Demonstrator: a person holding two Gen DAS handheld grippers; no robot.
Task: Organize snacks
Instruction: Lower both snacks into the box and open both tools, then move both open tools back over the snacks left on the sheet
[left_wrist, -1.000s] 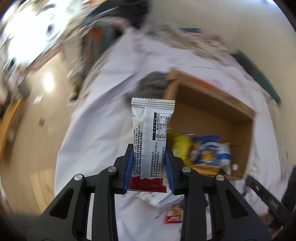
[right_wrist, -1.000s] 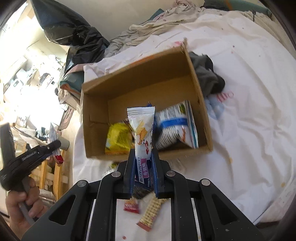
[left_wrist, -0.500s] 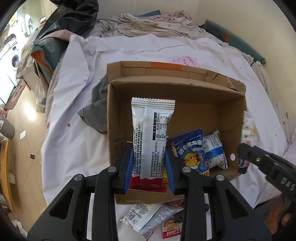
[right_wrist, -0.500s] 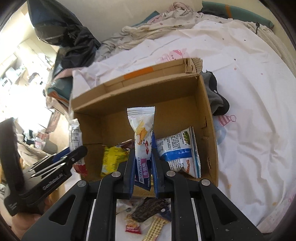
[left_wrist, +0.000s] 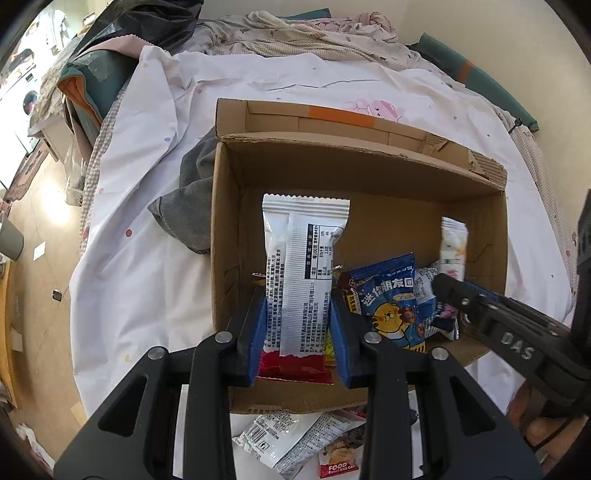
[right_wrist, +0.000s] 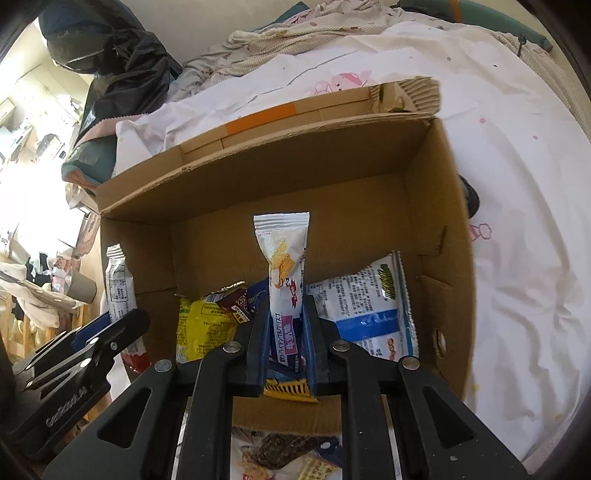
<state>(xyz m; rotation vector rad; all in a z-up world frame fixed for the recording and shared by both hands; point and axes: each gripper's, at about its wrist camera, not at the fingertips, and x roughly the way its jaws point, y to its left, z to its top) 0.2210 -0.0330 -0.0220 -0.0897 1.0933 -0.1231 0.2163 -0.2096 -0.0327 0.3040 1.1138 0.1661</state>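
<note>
Both hands have swung in over the cardboard box (left_wrist: 491, 236). The left gripper (left_wrist: 297, 328) clamps a white-and-red snack packet (left_wrist: 301, 266), the right gripper (right_wrist: 286, 343) pinches a slim wafer stick (right_wrist: 282, 258); 2 drops look imminent.

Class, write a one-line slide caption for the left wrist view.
Left gripper holds a white snack packet over the open cardboard box on the bed.
</note>
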